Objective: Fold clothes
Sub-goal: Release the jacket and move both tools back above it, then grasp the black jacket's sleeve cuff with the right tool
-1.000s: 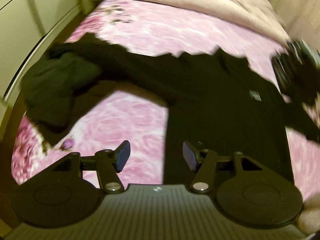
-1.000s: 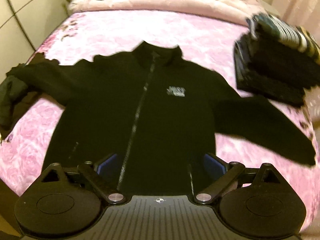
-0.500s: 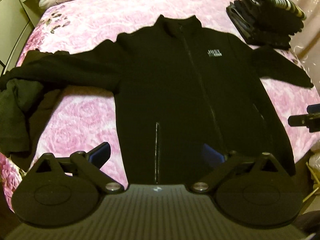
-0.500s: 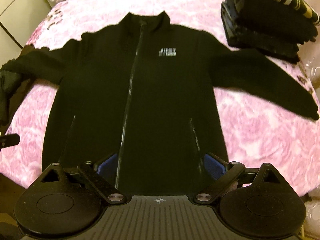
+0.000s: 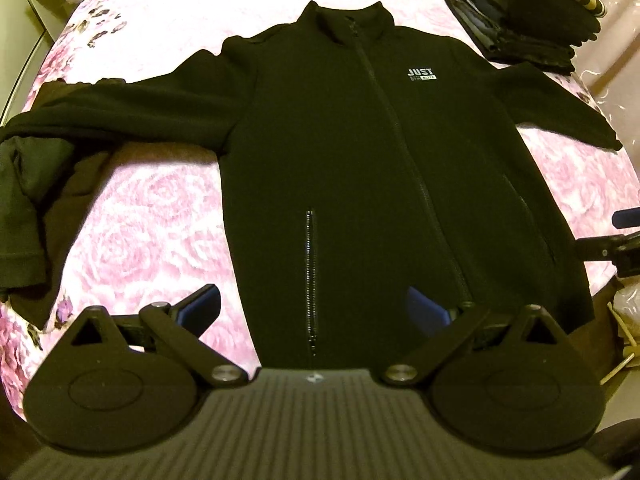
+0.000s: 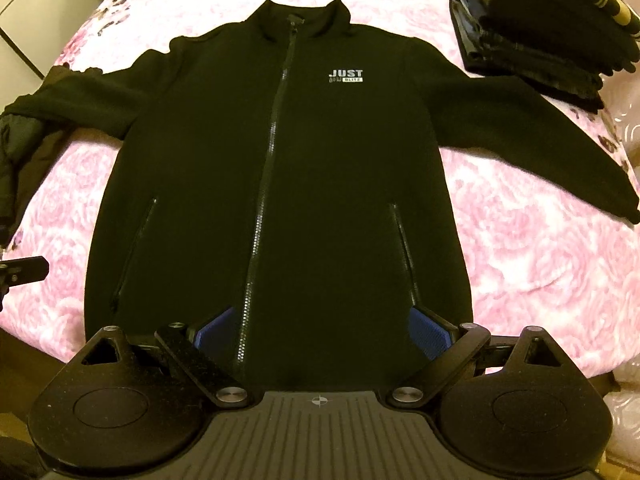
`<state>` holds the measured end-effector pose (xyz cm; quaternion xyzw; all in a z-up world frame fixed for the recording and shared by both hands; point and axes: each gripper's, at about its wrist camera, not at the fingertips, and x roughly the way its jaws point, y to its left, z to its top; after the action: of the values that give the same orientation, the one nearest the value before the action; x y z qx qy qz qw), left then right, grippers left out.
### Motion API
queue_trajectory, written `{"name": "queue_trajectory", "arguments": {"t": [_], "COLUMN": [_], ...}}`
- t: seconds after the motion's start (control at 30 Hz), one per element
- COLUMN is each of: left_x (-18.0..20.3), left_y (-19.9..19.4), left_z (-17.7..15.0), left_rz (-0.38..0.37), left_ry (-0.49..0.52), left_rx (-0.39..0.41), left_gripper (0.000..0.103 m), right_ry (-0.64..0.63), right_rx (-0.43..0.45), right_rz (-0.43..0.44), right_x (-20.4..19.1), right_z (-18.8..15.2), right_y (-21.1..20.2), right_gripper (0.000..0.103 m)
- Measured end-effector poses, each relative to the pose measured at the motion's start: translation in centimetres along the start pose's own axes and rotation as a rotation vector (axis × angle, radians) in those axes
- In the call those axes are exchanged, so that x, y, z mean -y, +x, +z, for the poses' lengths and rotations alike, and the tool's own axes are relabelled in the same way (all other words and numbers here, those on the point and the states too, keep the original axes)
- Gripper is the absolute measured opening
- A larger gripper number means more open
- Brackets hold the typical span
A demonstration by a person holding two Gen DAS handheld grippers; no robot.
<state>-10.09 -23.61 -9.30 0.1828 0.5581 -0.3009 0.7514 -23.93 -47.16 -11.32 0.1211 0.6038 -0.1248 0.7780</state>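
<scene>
Jacket (image 6: 280, 184): black fleece, zip-up, stand collar; lies flat and face up on the pink rose-patterned bedspread (image 6: 528, 248), collar at the far side, hem at the near edge
Front zip: closed from hem to collar — runs slightly slanted up the middle
Chest mark: small white lettering (reads "JUST", a smaller line beneath) beside the zip
Pockets: two zipped slits, one low on each side of the body
Sleeves: both spread outward; the one on the picture's right lies straight and angled down — the other reaches to a crumpled dark garment (image 5: 24, 208) at the bed's left edge
Folded stack (image 6: 544, 28): dark clothes piled at the far right corner; a striped piece on top
</scene>
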Motion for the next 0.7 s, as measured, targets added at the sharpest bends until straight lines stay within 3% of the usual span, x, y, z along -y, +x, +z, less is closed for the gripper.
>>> {"name": "queue_trajectory", "arguments": {"t": [0.17, 0.4, 0.7], "left_x": [-0.4, -3.6, -16.2], "left_y": [-0.4, -2.3, -6.6], "left_z": [0.2, 0.2, -1.4], "left_rz": [0.006, 0.081, 0.273], "left_ry": [-0.017, -0.074, -0.225], "left_rx": [0.014, 0.079, 0.172], "left_gripper": [0.098, 0.098, 0.098], "right_ry": [-0.011, -0.106, -0.426], "right_rx": [0.023, 0.138, 0.339], "right_rz": [0.016, 0.148, 0.311], "right_x": [-0.4, -3.6, -19.0], "right_z": [0.9, 3.5, 10.5], "right_y": [-0.2, 0.1, -2.1], "right_gripper": [0.095, 0.095, 0.095]}}
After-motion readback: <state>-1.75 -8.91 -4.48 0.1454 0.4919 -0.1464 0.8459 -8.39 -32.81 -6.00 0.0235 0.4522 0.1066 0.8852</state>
